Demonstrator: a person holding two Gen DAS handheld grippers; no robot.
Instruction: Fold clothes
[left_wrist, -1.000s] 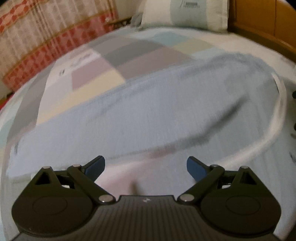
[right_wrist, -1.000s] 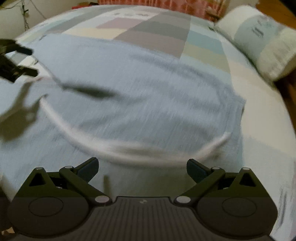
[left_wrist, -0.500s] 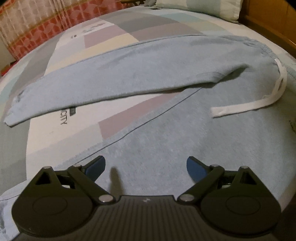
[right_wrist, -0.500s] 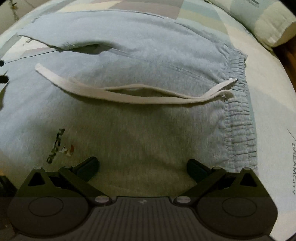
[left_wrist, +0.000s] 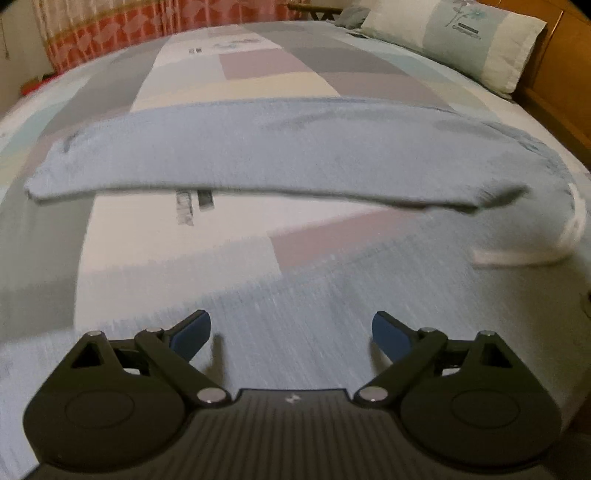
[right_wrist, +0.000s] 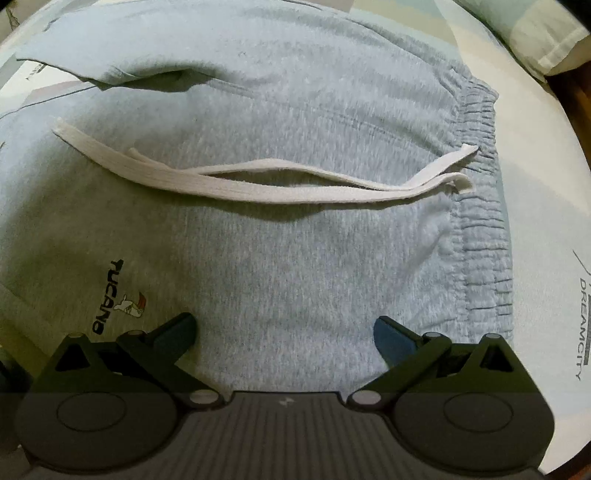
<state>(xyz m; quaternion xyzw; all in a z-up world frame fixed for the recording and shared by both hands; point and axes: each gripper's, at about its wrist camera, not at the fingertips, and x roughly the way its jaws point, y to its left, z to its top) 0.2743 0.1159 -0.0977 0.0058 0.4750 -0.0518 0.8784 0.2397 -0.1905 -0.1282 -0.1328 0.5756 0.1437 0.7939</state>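
Grey sweatpants spread flat on the bed, both grippers poised above them with nothing held.

The sweatpants (right_wrist: 295, 236) lie front-up on the patchwork bed cover (left_wrist: 258, 62), legs parted in a V: the far leg (left_wrist: 258, 155) runs straight across, the near one passes under the left gripper (left_wrist: 291, 334). The white drawstring (right_wrist: 258, 186) trails loose over the front from the elastic waistband (right_wrist: 480, 221), so it may want tucking in when the halves meet. The right gripper (right_wrist: 284, 332) hangs over the hip near the waistband, jaws apart; the left gripper's jaws are likewise apart, seemingly placed to take the near leg's edge. A pillow (left_wrist: 450, 37) lies by the headboard.
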